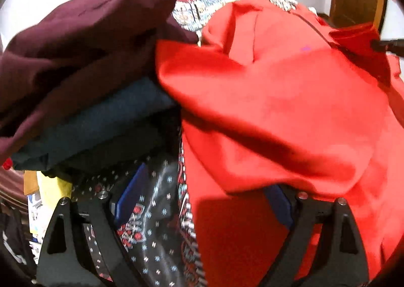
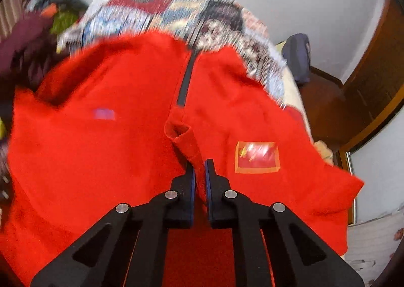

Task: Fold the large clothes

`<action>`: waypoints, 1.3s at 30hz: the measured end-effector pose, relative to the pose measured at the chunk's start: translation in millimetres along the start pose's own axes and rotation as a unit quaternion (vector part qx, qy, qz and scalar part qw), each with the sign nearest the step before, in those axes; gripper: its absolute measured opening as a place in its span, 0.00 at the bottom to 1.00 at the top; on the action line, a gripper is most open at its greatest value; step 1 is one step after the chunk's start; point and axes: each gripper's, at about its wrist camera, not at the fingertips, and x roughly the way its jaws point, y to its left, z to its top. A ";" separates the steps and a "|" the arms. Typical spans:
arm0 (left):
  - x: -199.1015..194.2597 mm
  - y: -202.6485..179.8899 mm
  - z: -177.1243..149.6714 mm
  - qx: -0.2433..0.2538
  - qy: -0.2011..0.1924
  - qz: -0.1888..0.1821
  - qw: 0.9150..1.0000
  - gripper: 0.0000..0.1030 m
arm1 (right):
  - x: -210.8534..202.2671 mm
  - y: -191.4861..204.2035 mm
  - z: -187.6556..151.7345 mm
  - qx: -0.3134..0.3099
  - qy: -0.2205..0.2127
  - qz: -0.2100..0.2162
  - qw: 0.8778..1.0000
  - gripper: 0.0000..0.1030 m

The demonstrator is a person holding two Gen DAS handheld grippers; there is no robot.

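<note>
Red garment lies spread and rumpled over a bed with a patchwork-patterned cover. A dark zipper strip runs down its middle; a square orange-edged patch sits on the cloth to the right of the zipper, a small purplish mark to its left.

Right tool: fingers drawn together, blue-edged pads nearly meeting, a raised ridge of the red fabric pinched between them just below the zipper's lower end. Grip on the cloth, jaws closed.

Left tool: jaws spread wide, one finger over dark patterned fabric, the other at the lower edge of the red garment. Nothing pressed between the pads. The red garment's left edge hangs into the gap between the fingers.

Left wrist view also shows a stack of folded clothes at left, touching the red garment: maroon piece on top, dark teal piece under it. Yellow items lower left, blurred.

White wall and wooden door frame behind the bed.
</note>
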 end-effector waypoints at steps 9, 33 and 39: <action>7.6 4.8 24.2 -0.047 -0.027 -0.005 0.999 0.86 | -76.8 -49.4 61.9 0.058 -0.122 -0.032 0.990 0.05; 15.1 30.0 36.0 -0.113 -0.046 -0.015 0.992 0.10 | -47.3 -103.7 -24.6 0.139 -0.037 0.004 0.990 0.05; 29.7 24.5 15.5 -0.121 -0.008 -0.014 0.993 0.23 | -23.0 -111.6 -66.5 0.157 0.023 0.018 0.987 0.05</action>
